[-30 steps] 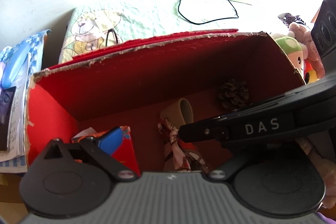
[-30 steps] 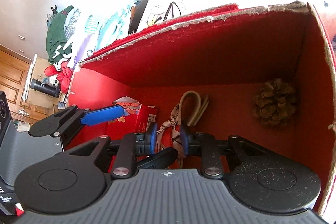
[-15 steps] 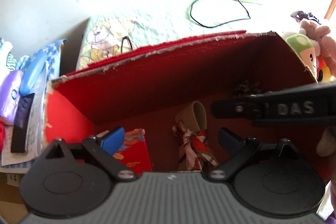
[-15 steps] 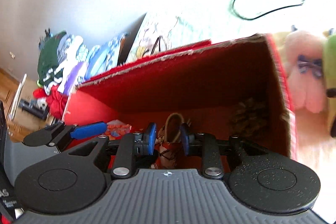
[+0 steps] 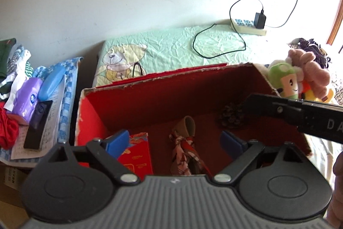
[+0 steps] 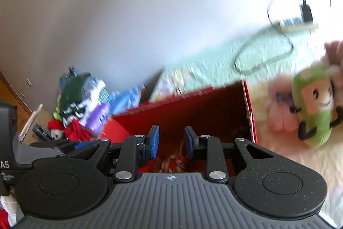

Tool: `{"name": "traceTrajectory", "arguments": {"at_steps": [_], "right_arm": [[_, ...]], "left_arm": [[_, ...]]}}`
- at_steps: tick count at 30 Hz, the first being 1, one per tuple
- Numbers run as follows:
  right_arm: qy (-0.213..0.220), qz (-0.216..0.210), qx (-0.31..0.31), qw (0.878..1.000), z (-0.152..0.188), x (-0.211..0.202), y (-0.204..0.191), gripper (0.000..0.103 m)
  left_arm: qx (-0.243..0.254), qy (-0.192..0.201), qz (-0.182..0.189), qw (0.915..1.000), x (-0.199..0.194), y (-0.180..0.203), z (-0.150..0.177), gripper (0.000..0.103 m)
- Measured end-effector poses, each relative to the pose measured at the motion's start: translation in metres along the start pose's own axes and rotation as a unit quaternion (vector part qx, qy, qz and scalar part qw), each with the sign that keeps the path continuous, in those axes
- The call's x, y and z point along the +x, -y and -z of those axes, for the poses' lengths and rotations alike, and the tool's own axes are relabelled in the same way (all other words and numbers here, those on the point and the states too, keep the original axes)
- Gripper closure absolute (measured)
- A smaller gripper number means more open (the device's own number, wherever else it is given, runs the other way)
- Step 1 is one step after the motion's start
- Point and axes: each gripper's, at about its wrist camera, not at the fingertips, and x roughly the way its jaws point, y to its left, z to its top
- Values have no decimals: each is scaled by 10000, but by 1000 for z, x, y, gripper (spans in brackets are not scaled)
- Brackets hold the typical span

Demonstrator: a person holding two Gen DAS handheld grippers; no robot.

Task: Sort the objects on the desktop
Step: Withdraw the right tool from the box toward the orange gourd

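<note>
A red cardboard box (image 5: 150,100) lies open below both grippers. Inside it are a pine cone (image 5: 230,116), a patterned cloth tied to a beige roll (image 5: 185,143) and a red packet (image 5: 137,153). My left gripper (image 5: 174,142) hangs open over the box, nothing between its blue pads. The black body of the right gripper (image 5: 300,113) crosses the box's right side. In the blurred right wrist view, my right gripper (image 6: 171,141) stands narrowly open and empty above the box (image 6: 193,108). The cloth (image 6: 173,162) shows below it.
A green plush toy (image 6: 313,108) and a pink one (image 6: 280,113) lie right of the box. A power strip with charger and cable (image 5: 248,25) lies on the green mat (image 5: 171,50) behind. Left of the box are a tissue pack (image 5: 27,100), a blue case (image 5: 51,83) and clothes.
Both grippers have pulled up and back from the box. The right one rose clear of the cloth with nothing in it and swung toward the plush toys.
</note>
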Motion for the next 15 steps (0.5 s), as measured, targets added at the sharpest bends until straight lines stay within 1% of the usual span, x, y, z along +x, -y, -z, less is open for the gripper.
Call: {"name": "traceTrajectory", "arguments": {"at_steps": [2, 4, 5, 7, 10, 13, 15], "right_arm": [[232, 15, -186, 9996, 2, -12, -7, 62], [425, -54, -313, 9986, 6, -22, -12, 47], [485, -159, -327, 9982, 7, -26, -14, 44], [449, -494, -335, 9972, 9, -34, -14, 45], [186, -1029, -416, 9936, 14, -42, -14, 51], [-112, -1348, -494, 9896, 25, -47, -13, 59], [-355, -1493, -435, 9872, 35, -49, -10, 61]], "left_arm": [[-137, 31, 133, 9998, -13, -3, 4, 9], [-323, 13, 281, 9991, -24, -8, 11, 9], [-412, 6, 333, 9986, -30, -10, 16, 9], [-545, 19, 364, 9979, -40, -14, 26, 9], [-605, 57, 339, 9976, -56, -16, 44, 9], [-596, 36, 282, 9978, -71, -17, 65, 9], [-661, -37, 338, 9972, -79, -18, 79, 9]]}}
